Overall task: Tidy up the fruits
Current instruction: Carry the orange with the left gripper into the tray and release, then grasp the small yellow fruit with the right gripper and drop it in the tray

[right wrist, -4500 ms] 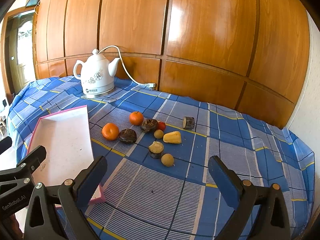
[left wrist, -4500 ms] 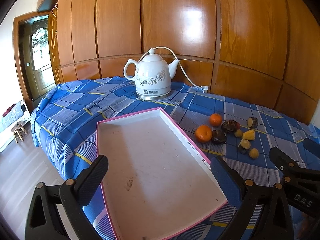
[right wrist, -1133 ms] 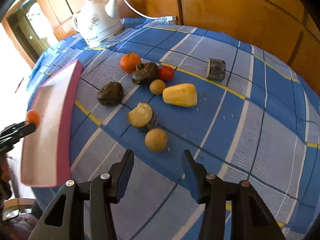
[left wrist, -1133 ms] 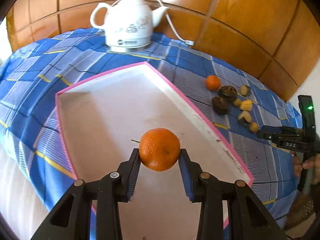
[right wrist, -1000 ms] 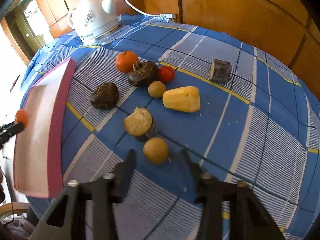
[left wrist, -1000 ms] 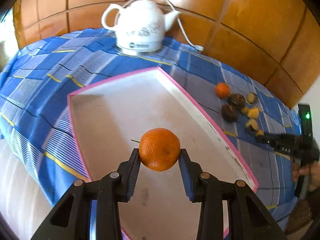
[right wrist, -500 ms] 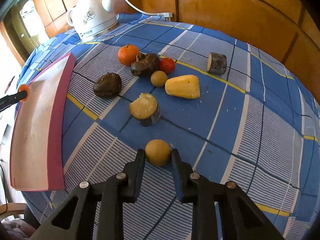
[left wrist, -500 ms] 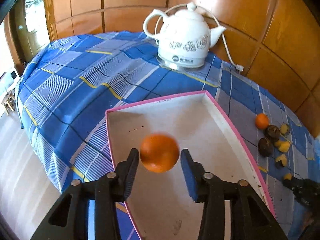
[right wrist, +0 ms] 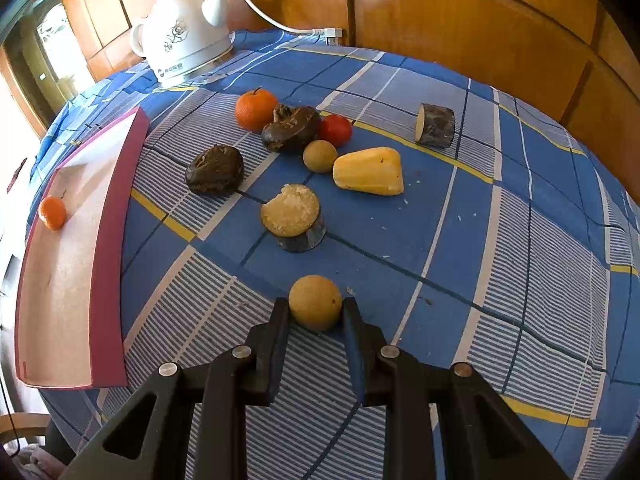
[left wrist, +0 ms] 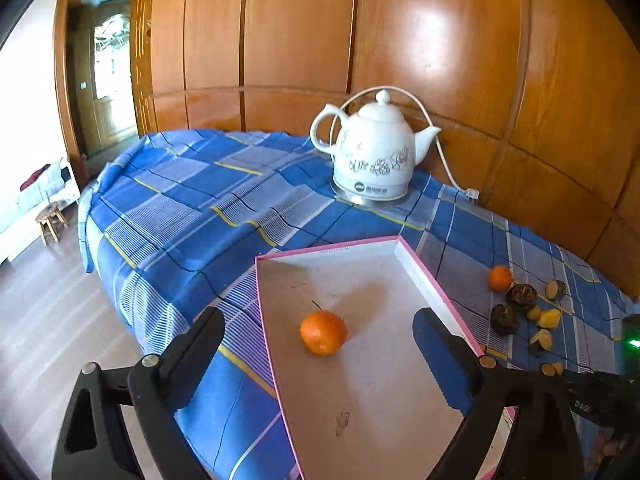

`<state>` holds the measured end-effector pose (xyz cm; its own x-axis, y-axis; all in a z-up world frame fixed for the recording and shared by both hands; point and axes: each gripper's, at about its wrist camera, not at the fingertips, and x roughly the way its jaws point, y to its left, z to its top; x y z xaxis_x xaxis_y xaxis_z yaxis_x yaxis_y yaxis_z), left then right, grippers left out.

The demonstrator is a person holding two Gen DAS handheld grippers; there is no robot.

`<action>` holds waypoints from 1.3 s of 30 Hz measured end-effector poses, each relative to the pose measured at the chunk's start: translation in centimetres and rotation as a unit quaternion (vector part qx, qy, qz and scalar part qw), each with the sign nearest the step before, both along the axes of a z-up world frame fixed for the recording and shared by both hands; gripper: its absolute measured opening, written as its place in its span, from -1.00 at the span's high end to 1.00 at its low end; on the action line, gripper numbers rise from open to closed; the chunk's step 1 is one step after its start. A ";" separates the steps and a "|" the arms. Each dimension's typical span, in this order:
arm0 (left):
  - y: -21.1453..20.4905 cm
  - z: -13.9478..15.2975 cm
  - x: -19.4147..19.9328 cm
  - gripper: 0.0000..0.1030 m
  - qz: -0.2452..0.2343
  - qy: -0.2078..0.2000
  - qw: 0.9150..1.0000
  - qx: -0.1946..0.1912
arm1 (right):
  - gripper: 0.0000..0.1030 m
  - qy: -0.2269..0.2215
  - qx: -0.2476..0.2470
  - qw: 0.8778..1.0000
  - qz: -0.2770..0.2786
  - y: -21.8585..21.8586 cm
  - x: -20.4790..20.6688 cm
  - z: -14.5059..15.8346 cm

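An orange (left wrist: 323,332) lies loose on the floor of the pink-rimmed white tray (left wrist: 436,280), also seen as the orange (right wrist: 53,212) in the tray (right wrist: 108,240). My left gripper (left wrist: 320,340) hangs above it with its jaws opening wide, nothing pressed between them. My right gripper (right wrist: 316,312) is shut on a small round tan fruit (right wrist: 315,302) resting on the blue checked cloth. Beyond it lie a cut dark-skinned piece (right wrist: 294,216), a yellow wedge (right wrist: 369,171), two dark brown fruits (right wrist: 215,169), a second orange (right wrist: 256,109), a red fruit (right wrist: 335,129) and another tan ball (right wrist: 319,155).
A white electric kettle (left wrist: 374,156) with its cord stands at the back of the table near the wooden wall panels. A cut dark stub (right wrist: 436,125) lies apart at the right. The table edge drops to the floor at the left, where a small stool (left wrist: 50,220) stands.
The left gripper opened and let the orange go onto the tray, then rose and tilted up. The right gripper closed on the tan fruit and has stayed there.
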<state>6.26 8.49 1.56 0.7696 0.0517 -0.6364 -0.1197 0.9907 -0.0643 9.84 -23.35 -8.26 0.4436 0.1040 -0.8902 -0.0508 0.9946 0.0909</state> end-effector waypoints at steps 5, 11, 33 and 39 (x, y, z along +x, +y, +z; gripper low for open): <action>-0.6 0.1 -1.3 -0.91 -0.005 -0.004 1.000 0.011 | 0.49 -0.002 0.000 1.000 -0.013 0.1 -0.3 0.3; -1.0 -0.4 -2.1 -0.91 -0.011 0.003 1.000 0.018 | 0.49 -0.026 0.018 0.999 -0.005 1.3 -1.2 2.3; -2.4 1.0 -4.2 -0.91 -0.063 -0.035 0.997 0.019 | 0.46 -0.016 0.171 0.972 0.159 15.7 3.8 5.9; -2.8 1.0 -4.5 -0.91 -0.073 -0.040 0.996 0.022 | 0.42 -0.031 0.156 0.974 0.159 16.4 3.5 6.7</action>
